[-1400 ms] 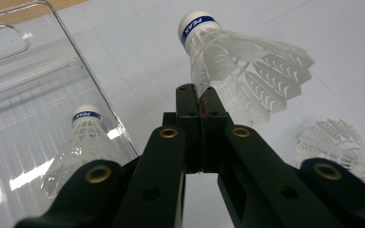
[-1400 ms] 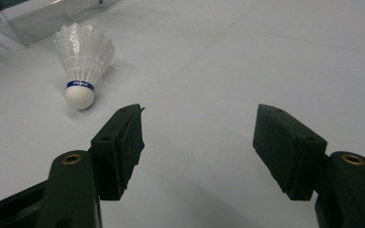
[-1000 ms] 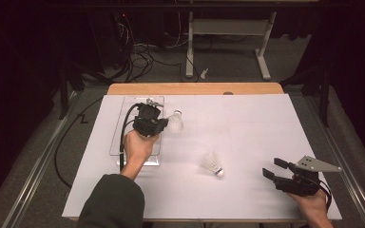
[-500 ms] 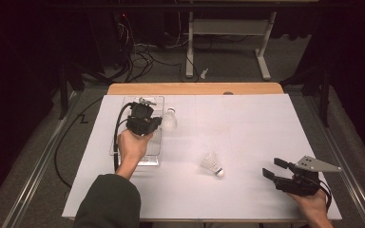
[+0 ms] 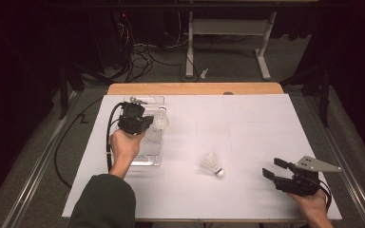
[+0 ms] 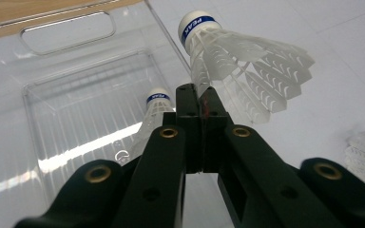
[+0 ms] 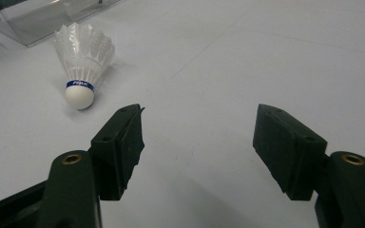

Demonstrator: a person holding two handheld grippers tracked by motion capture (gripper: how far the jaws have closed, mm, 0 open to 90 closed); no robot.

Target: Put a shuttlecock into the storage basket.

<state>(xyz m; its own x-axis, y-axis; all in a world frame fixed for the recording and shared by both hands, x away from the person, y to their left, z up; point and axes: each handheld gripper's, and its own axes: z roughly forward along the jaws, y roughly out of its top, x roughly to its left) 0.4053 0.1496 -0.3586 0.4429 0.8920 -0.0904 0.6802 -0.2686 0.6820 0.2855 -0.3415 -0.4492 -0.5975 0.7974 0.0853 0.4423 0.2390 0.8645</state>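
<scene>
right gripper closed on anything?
No: in the right gripper view the right gripper has its jaws wide apart with bare white table between them, and the shuttlecock lies apart, ahead of them.

Glossy clear plastic tray; matt white feathered shuttlecock

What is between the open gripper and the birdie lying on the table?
Nothing visible. Bare white table lies between the right gripper, jaws wide apart, and the shuttlecock ahead to its left in the right gripper view.
</scene>
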